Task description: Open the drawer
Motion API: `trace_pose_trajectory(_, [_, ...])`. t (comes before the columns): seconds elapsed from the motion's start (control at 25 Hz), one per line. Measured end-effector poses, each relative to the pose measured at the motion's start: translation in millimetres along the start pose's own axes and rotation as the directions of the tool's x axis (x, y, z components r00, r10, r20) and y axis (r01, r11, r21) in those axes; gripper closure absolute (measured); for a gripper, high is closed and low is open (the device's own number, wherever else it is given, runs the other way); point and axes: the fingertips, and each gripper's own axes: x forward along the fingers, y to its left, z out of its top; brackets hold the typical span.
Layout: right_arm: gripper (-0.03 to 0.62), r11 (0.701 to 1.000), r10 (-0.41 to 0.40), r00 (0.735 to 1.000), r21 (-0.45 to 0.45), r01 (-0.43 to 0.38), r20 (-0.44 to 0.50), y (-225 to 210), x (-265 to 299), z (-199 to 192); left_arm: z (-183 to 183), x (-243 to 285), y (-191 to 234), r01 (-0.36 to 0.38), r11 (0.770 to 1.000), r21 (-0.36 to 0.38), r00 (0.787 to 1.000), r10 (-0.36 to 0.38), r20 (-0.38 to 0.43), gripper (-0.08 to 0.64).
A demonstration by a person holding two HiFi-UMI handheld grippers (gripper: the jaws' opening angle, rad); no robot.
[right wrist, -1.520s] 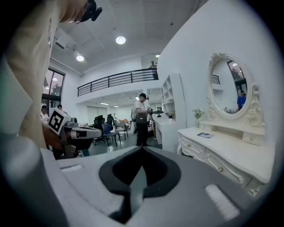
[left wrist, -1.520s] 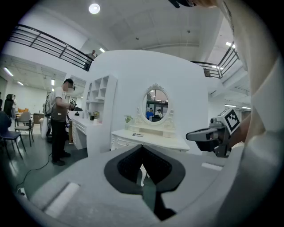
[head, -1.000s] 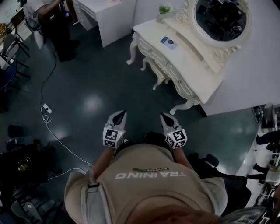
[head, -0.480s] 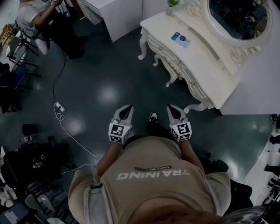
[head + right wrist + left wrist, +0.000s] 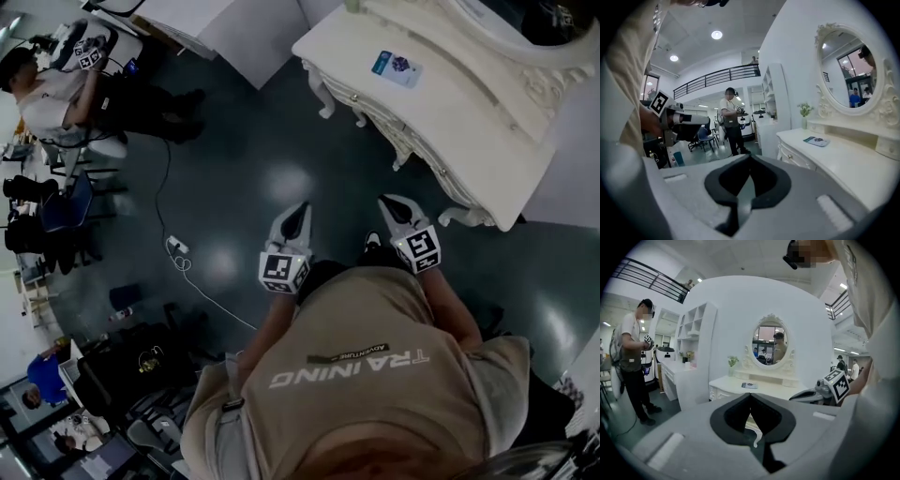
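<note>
A white dressing table [image 5: 469,108] stands at the upper right of the head view, its curved drawer fronts [image 5: 375,98] facing me. In the right gripper view one drawer front with a small knob [image 5: 790,154] shows under the tabletop. My left gripper [image 5: 298,216] and right gripper [image 5: 394,204] are held side by side over the dark floor, short of the table and pointing toward it. Both are shut and hold nothing. Seen along its own jaws, the left gripper [image 5: 750,395] has its tips together, and so does the right gripper [image 5: 750,158].
A blue-and-white booklet [image 5: 396,66] lies on the tabletop, and an oval mirror [image 5: 853,70] rises behind it. Another person [image 5: 84,89] stands at the far left by a white desk [image 5: 206,19]. A white cable with a power strip [image 5: 178,248] and dark bags [image 5: 141,366] lie on the floor.
Both grippers have moved forward with me toward the dressing table, which now sits closer and larger in the head view. Their jaws have stayed shut.
</note>
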Motion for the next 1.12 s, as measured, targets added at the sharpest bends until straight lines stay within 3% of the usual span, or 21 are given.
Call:
trace_pose_trajectory(0.36, [0.589,0.999,0.029,0.996,0.027,-0.027,-0.086,-23.2,78.5,1.0,-18.0,53.2,60.0,0.021,0.999,-0.038,0.999,-0.022,-0.029,0.554])
trace_pose_trajectory(0.52, [0.589,0.999,-0.038,0.997,0.009,0.038,-0.073,-17.8,113.4,28.0,-12.0,63.4,102.6,0.083,0.996,-0.031,0.996,-0.084,-0.028,0.554])
trace_pose_trajectory(0.76, [0.589,0.988,-0.152,0.985,0.025,0.155,-0.076,-16.3,149.6,58.8,12.5,73.6,164.6,0.190,0.980,0.058,0.981,-0.191,0.015,0.554])
trace_pose_trajectory(0.84, [0.589,0.982,-0.178,0.980,0.053,0.183,-0.091,-18.3,156.9,58.8,11.4,88.4,182.2,0.216,0.973,0.084,0.976,-0.217,0.013,0.554])
trace_pose_trajectory(1.12, [0.589,0.968,-0.217,0.962,0.088,0.234,-0.167,-42.4,183.3,42.9,14.7,130.3,197.4,0.281,0.957,0.069,0.959,-0.283,0.017,0.554])
